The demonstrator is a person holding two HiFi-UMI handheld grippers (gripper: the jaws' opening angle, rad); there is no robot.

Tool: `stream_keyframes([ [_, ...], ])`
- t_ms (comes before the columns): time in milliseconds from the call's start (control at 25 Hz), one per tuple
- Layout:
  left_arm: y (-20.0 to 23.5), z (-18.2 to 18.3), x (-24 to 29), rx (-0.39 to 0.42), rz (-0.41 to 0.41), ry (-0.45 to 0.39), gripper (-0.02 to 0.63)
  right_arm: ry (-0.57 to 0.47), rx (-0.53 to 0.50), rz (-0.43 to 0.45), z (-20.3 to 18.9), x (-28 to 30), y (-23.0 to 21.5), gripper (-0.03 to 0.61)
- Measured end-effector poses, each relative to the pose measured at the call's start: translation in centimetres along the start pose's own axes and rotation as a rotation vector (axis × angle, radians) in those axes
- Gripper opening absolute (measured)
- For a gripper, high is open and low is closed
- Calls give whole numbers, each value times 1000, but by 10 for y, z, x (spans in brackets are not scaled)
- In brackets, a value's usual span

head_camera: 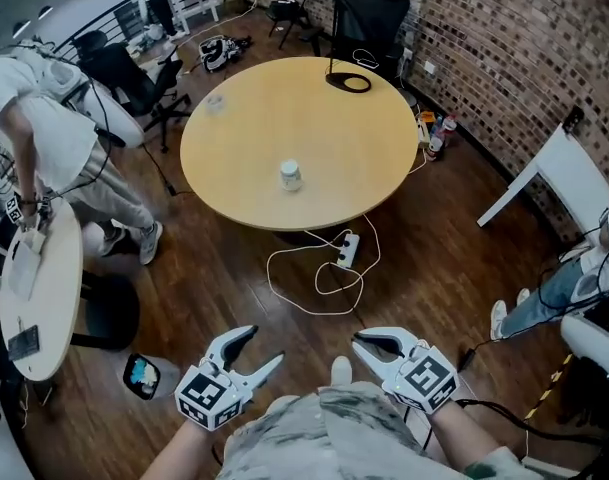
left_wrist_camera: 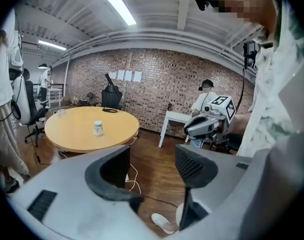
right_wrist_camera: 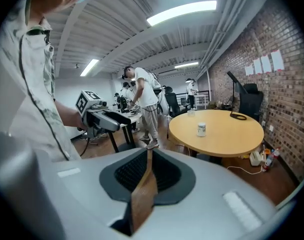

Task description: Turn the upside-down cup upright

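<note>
Cup (head_camera: 290, 175) stands on the round table (head_camera: 254, 118), toward the near edge, well apart from both grippers (held low by the person's body). Left gripper (head_camera: 264, 346) jaws apart, nothing between. Right gripper (head_camera: 362, 341) jaws nearly together, only a slit, empty.

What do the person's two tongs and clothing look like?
The left tongs and right tongs are pale grey plastic with black textured pads inside. Each carries a white cube with black square markers. The person wears a pale top with faded green-grey mottling.
</note>
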State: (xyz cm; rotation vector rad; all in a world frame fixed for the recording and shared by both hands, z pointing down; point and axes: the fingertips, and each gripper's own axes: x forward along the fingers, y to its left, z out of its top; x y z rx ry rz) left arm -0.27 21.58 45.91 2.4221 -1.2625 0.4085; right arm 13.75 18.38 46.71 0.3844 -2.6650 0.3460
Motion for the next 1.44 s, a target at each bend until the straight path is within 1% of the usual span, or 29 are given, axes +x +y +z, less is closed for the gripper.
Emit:
stream_keyframes([
  [120,-14,-2,-37,-3,-12,-37,298,-23,0,-45,2,1,32,38],
  [240,-19,-6,-79,-12,-7,-77,301,-54,19,-68,8,5,73,43],
  [320,-24,-16,-107,-31,-11,-89,302,-68,19,-84,11,5,106,44],
  [400,-30,-28,-134,-62,-33,-94,301,-70,5,-103,12,4,137,43],
  [480,-34,-41,-157,-64,-51,-93,301,-67,-8,-129,11,4,165,43],
  [560,-36,-54,-172,-52,-72,-85,302,-63,-5,-163,8,1,186,41],
  [640,-42,-64,-181,-59,-99,-83,301,-58,10,-186,2,-2,204,40],
  [760,-50,-70,-189,-51,-125,-84,301,-45,15,-191,-2,-4,227,40],
  [920,-58,-67,-189,-33,-138,-96,302,-30,-12,-189,-2,-6,236,38],
  [1040,-66,-63,-191,-31,-127,-109,301,-32,-31,-180,1,-12,236,38],
  [1160,-74,-64,-186,-44,-108,-96,301,-25,-65,-152,5,-20,231,38],
  [1280,-94,-58,-169,-51,-98,-88,301,-9,-86,-132,2,-41,218,37],
  [1440,-133,-41,-136,-48,-115,-99,301,8,-89,-126,-5,-79,198,34],
])
